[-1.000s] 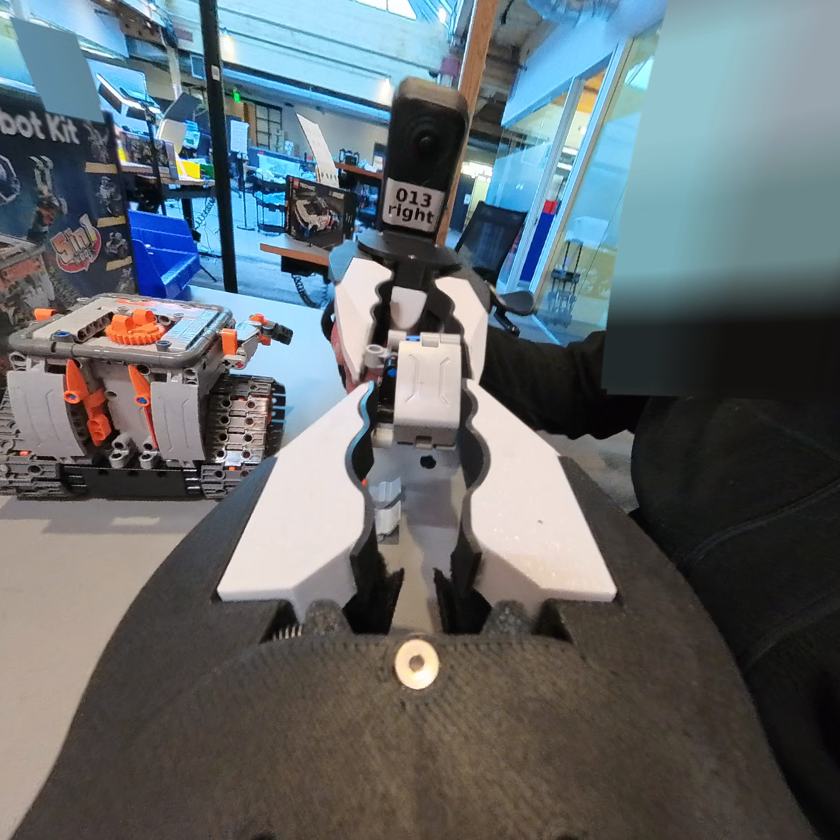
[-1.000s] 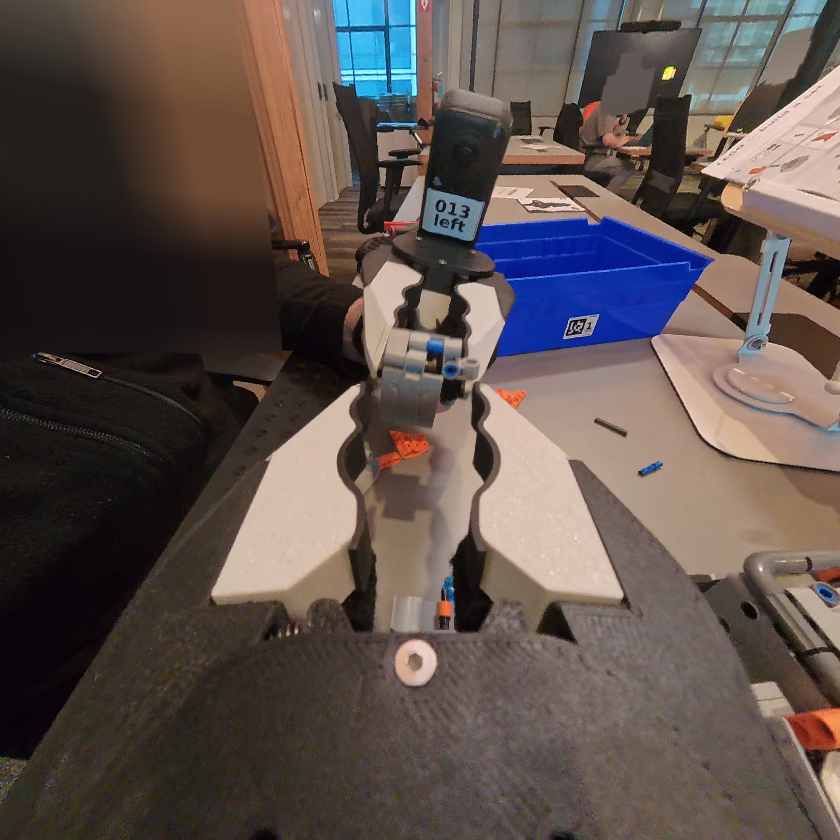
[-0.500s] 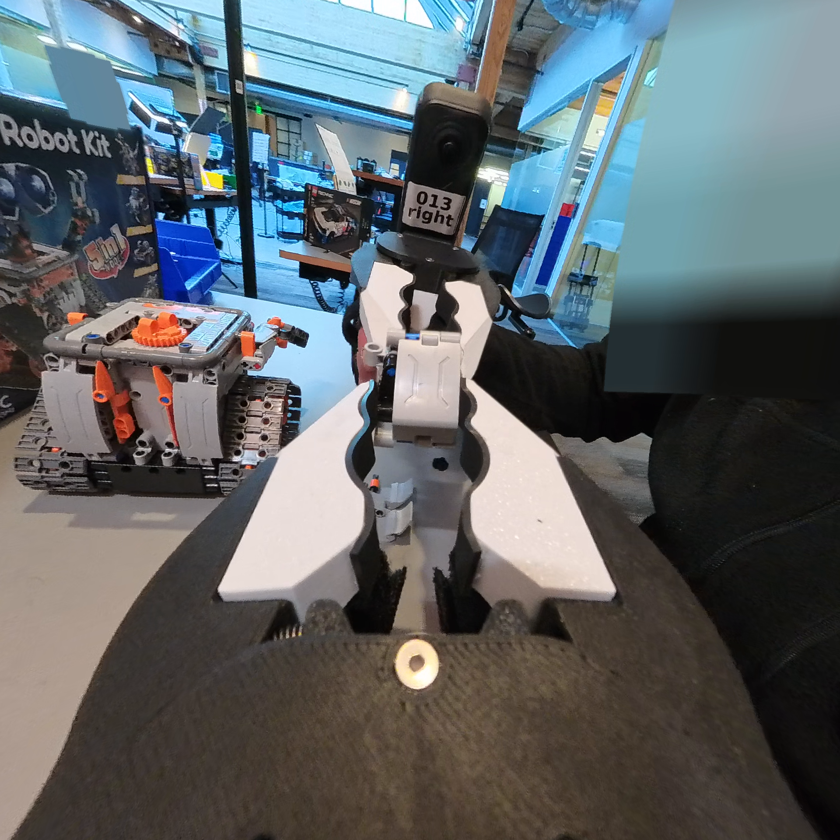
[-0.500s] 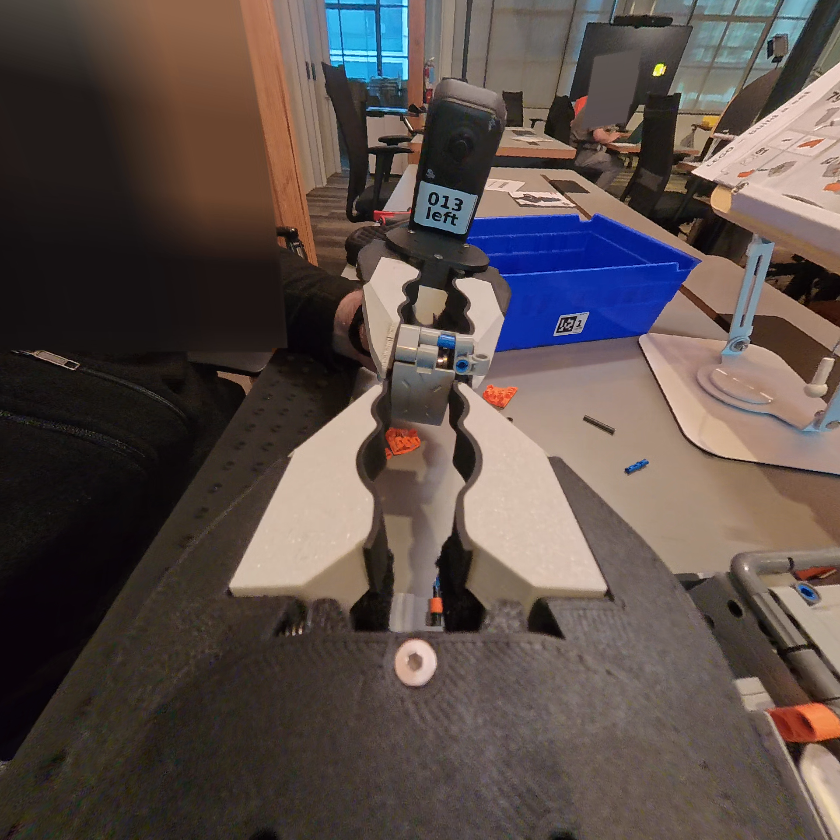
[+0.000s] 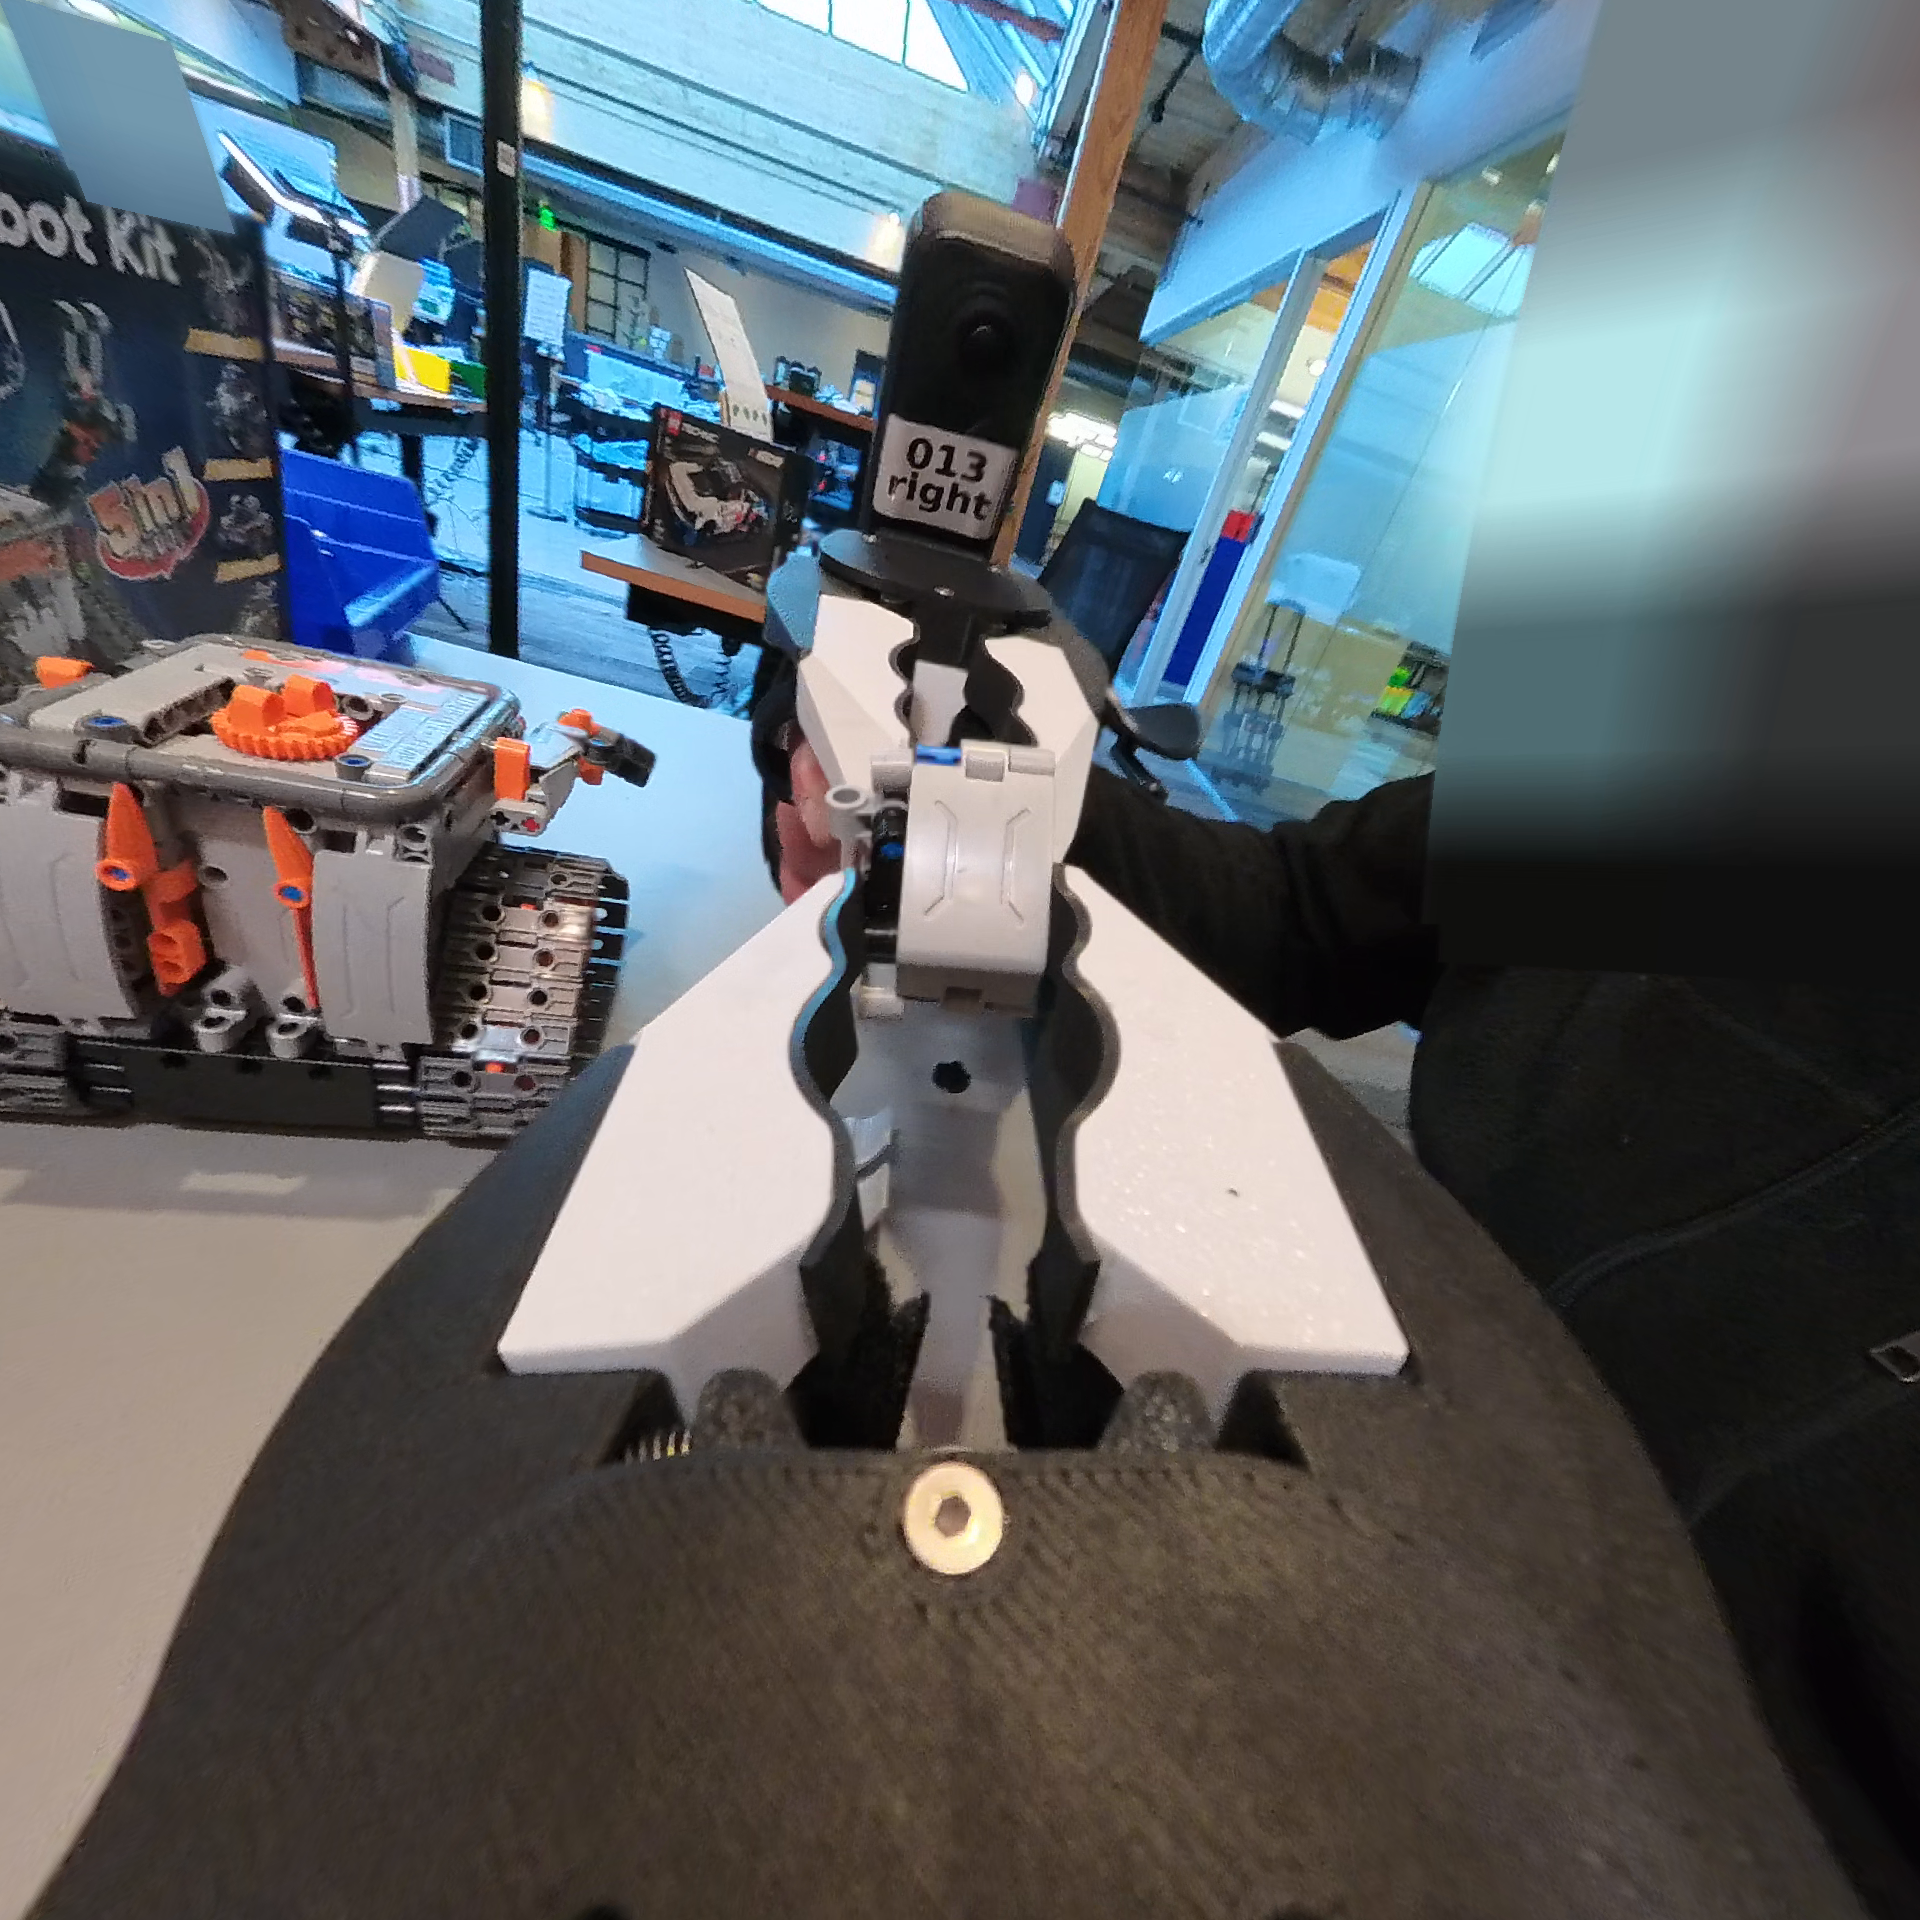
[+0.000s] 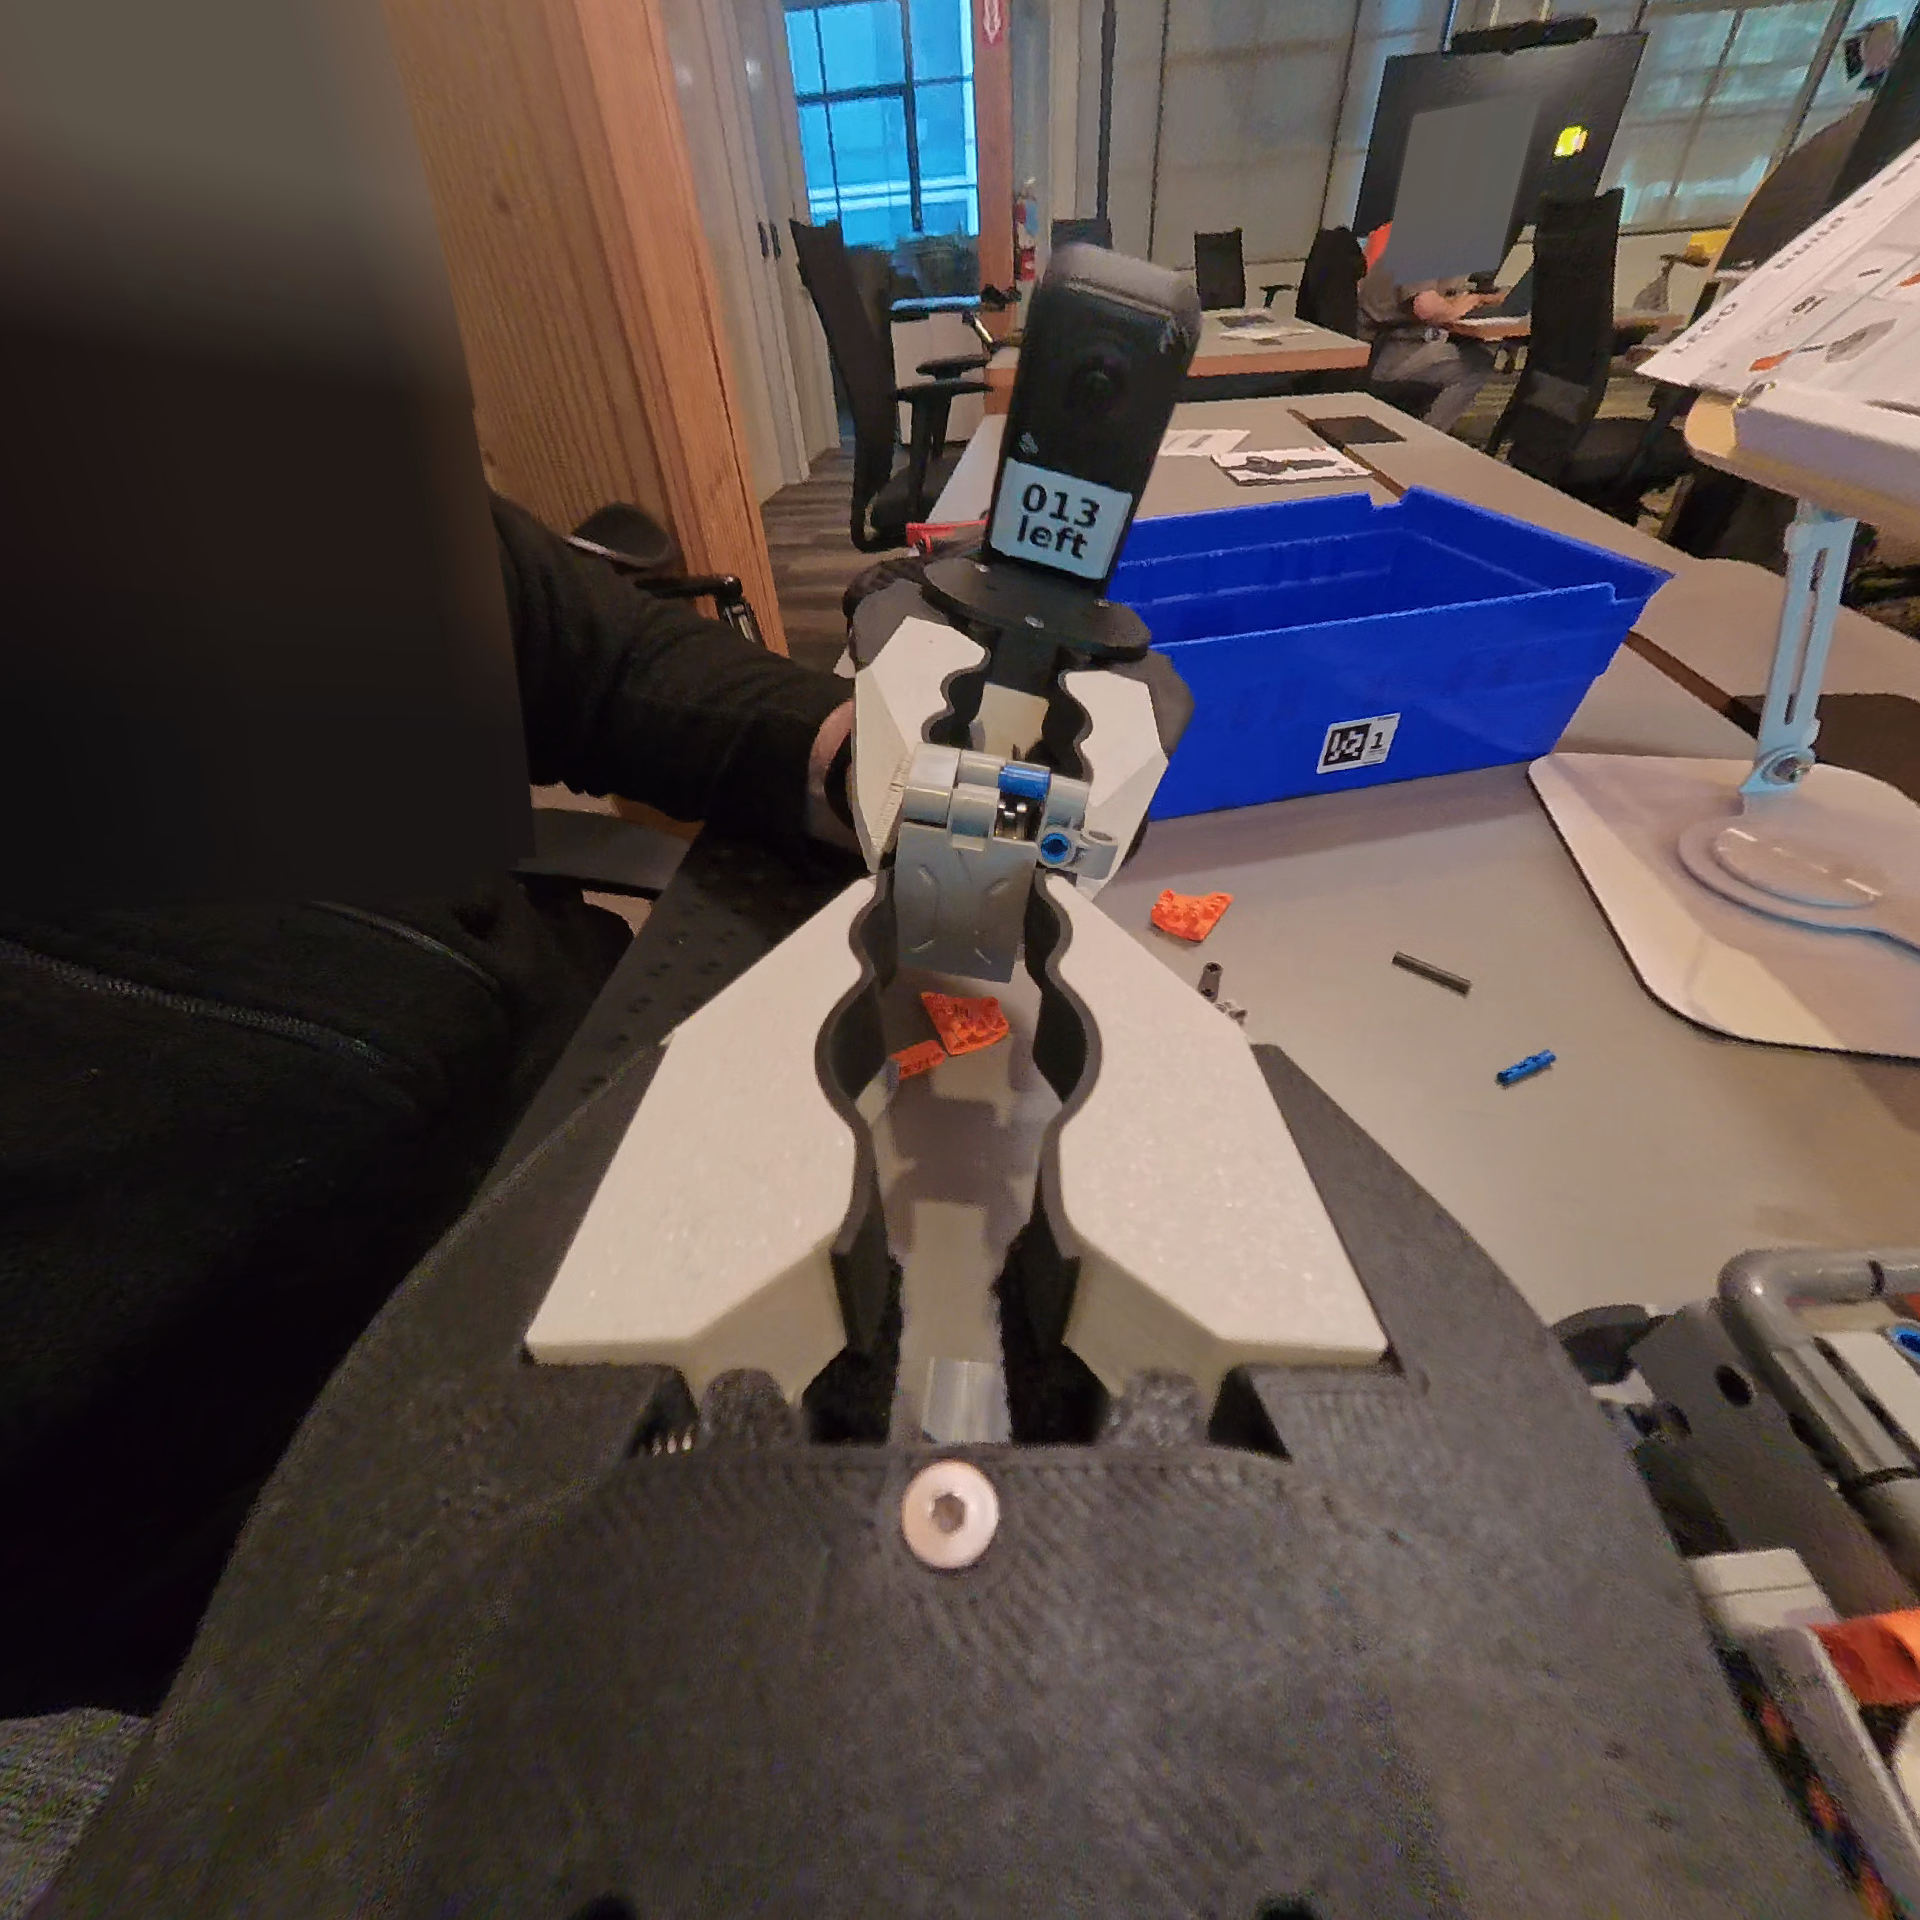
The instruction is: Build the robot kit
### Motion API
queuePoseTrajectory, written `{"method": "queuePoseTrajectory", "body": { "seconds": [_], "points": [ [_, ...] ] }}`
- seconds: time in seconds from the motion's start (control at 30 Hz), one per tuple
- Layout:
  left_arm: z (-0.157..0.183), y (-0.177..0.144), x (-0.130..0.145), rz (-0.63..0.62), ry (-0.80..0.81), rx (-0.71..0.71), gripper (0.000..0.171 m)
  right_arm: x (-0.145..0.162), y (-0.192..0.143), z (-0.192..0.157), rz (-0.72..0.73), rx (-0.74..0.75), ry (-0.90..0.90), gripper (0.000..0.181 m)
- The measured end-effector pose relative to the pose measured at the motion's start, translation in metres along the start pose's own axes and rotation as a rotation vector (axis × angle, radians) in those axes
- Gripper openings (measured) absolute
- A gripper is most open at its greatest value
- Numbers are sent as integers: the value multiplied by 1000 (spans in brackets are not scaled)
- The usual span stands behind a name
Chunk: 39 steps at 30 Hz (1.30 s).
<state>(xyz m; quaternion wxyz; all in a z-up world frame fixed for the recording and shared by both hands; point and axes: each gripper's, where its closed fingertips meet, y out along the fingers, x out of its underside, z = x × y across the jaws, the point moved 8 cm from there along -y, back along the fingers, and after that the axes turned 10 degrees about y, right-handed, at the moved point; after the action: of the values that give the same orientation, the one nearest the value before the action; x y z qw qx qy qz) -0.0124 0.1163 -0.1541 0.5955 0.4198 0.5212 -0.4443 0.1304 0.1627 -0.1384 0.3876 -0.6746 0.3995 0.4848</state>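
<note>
Between both pinching tools, left tool (image 5: 961, 935) and right tool (image 6: 951, 925), upright grey brick assembly (image 5: 966, 883).

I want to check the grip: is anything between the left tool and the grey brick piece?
Nothing visible. The left tool closes directly on the grey brick piece, and the right tool grips its far end.

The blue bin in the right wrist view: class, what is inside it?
The blue bin shows only bare inner walls and a ridge. Its floor is hidden behind the front wall and the left gripper, so any contents cannot be seen.
</note>
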Motion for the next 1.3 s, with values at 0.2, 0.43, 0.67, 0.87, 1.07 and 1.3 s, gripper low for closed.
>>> {"method": "queuePoseTrajectory", "body": {
  "seconds": [0.2,0.43,0.67,0.87,1.07,1.3],
  "points": [
    [-2,-4,0,-8,19,34,45,5,0,9,-8,-34,111,23],
    [-3,-6,0,-24,64,17,36,3,-1,10,22,-66,170,22],
    [-4,-6,0,-7,54,15,32,2,0,8,14,-46,148,23],
    [-6,-7,0,12,-7,42,32,2,-1,7,13,-46,131,23],
    [-1,-4,-1,20,-17,84,32,1,-2,3,6,-92,105,22],
    [-2,-2,-4,46,-28,68,31,-1,-5,4,26,-93,104,22]
  ]
}}
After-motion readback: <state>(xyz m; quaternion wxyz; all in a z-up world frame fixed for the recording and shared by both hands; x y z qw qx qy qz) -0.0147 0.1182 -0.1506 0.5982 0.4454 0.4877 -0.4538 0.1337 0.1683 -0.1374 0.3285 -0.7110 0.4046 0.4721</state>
